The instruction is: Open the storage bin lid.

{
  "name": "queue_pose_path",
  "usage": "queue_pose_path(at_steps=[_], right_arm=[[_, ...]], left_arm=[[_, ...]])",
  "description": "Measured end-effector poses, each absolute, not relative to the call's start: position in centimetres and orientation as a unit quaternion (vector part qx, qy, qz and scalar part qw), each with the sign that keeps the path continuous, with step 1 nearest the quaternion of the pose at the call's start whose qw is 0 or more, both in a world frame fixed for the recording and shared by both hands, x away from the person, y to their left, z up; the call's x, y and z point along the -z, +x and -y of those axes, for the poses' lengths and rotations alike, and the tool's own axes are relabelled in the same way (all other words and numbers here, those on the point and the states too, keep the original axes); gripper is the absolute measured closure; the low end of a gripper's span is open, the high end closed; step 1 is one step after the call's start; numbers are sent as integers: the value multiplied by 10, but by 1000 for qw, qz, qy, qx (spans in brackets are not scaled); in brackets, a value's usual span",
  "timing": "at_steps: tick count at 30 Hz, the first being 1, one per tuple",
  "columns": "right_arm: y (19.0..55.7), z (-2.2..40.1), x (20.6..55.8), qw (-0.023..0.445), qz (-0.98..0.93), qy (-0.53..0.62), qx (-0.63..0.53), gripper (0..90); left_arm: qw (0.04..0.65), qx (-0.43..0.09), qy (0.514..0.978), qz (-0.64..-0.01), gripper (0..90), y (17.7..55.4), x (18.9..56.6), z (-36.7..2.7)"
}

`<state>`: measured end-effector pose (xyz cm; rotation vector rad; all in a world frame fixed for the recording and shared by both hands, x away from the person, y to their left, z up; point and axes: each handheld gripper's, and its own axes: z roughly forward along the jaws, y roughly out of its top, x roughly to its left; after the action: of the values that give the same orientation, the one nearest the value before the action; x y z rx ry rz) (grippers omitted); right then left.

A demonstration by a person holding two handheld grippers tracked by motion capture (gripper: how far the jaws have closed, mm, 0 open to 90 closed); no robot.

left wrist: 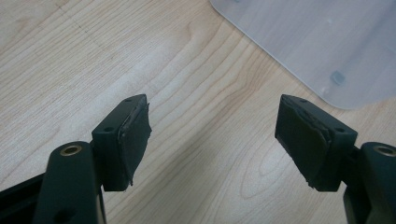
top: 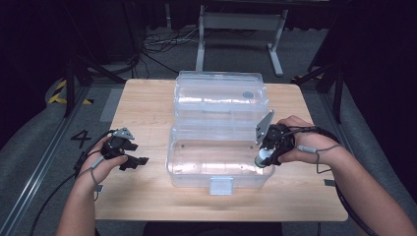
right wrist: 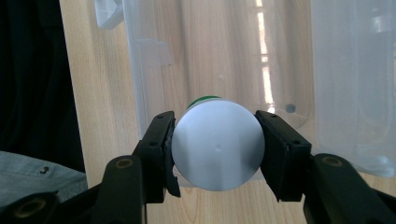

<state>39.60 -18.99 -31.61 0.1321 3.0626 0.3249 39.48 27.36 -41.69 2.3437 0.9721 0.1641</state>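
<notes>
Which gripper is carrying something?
The right gripper: it is shut on a round white-bottomed container with a green edge, over the clear bin. The left gripper is open over bare table.

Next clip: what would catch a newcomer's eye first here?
The clear box with its lid open in the middle of the wooden table. Next, the right gripper at the box's right end, its jaws clamped on a white round-ended container with a bit of green behind it. The left gripper hangs open over bare wood left of the box.
</notes>
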Motion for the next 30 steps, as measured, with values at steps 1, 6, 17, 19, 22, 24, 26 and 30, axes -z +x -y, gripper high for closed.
queue_pose_path(at_steps=[1,6,17,19,22,24,26,30], right_arm=[[396,190,316,30,-993,43,-105,498],[398,186,324,23,-995,35,-94,498],[401,182,340,14,-997,31,-74,498],[402,180,344,15,-997,26,-65,498],[403,178,350,17,-998,25,-63,497],[404,176,352,16,-998,24,-61,498],[404,174,356,17,-998,25,-56,497],[405,170,363,13,-999,22,-46,497]], left_arm=[[296,-61,880,-367,270,395,417,-273],[295,-59,882,-364,270,395,417,-273],[295,-59,881,-365,270,395,417,-274],[296,-60,879,-367,271,395,417,-274],[295,-58,880,-367,270,395,417,-275],[296,-58,880,-367,270,395,417,-275],[296,-57,880,-368,270,395,418,-275],[297,-56,879,-369,270,395,418,-275]])
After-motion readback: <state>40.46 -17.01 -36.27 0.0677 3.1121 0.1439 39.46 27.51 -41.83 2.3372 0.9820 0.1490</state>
